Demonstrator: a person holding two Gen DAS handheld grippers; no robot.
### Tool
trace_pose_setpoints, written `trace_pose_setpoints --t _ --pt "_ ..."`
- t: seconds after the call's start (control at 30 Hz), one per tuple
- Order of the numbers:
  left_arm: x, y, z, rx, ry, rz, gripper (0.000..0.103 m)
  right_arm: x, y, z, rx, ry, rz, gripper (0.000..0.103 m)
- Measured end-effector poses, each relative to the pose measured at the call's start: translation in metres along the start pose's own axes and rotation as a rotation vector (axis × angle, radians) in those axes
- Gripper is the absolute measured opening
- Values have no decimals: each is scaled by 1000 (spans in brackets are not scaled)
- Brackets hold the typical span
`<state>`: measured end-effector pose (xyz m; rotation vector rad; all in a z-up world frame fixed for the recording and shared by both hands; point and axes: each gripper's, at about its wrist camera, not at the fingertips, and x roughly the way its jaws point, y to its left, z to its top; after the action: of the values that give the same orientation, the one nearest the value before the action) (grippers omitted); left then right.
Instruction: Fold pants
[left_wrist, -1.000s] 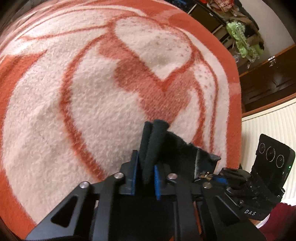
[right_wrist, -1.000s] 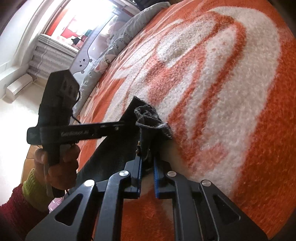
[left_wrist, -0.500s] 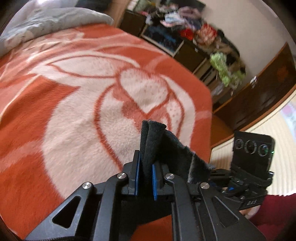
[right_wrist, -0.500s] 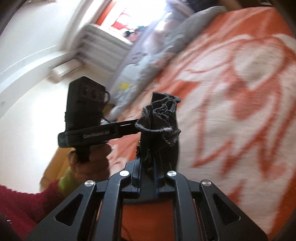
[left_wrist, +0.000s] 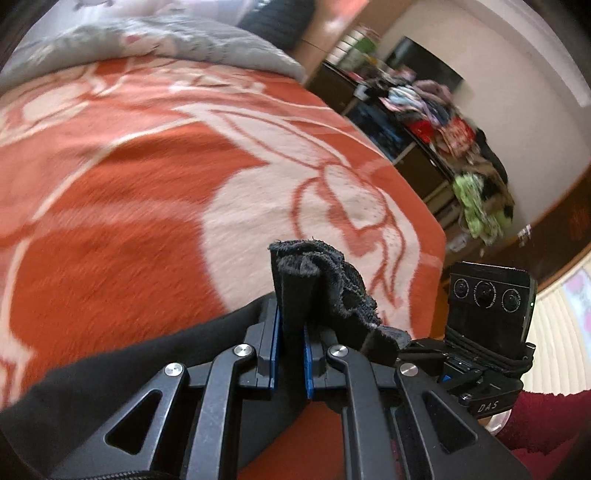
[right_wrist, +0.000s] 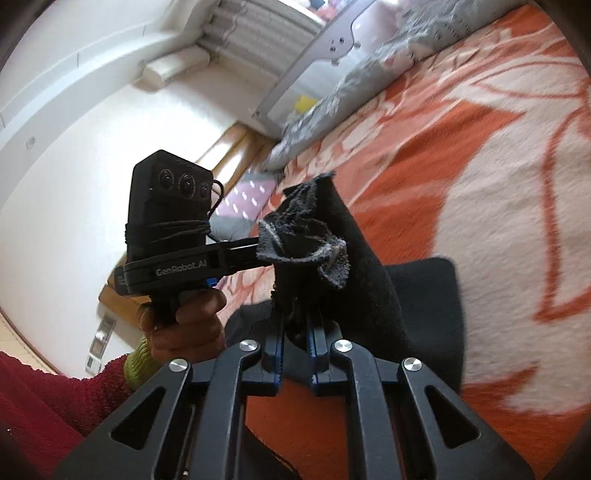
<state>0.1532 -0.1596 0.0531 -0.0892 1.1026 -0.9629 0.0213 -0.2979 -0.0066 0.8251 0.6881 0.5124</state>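
The black pants (left_wrist: 110, 373) hang lifted above the orange and cream blanket (left_wrist: 110, 192). My left gripper (left_wrist: 291, 326) is shut on a bunched edge of the pants (left_wrist: 314, 277) that sticks up past its blue pads. In the right wrist view my right gripper (right_wrist: 295, 330) is shut on another bunch of the same edge (right_wrist: 306, 243), and dark cloth (right_wrist: 417, 314) drapes down to its right. The two grippers are close side by side. A hand (right_wrist: 184, 325) in a red sleeve holds the left gripper's body (right_wrist: 173, 266).
The blanket covers a bed with a grey pillow (left_wrist: 166, 40) at its head and a grey rail (right_wrist: 332, 48) along one side. Beyond the foot, a dark shelf holds piled clothes (left_wrist: 443, 118). A white wall and wooden floor (right_wrist: 229, 147) lie to the side.
Both grippers have risen off the blanket with the pants' edge in them and tilted up, so the room comes into view. The cloth now hangs below them.
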Motion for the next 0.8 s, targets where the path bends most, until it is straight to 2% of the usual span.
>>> trace_pose_setpoints --t 0.2,0.5,0.63,0.8 --pt "2 42 -29 -111 -4 11 9 38 -4 -11 -10 76 -33 11" --pt "11 74 -57 -192 -1 65 9 61 -6 -21 -38 159 -90 11" --pt "8 84 -67 -238 -6 83 6 72 -4 -26 -55 194 -102 13" --pt "-1 94 -84 -281 -7 100 7 85 -1 -29 -81 237 -130 16"
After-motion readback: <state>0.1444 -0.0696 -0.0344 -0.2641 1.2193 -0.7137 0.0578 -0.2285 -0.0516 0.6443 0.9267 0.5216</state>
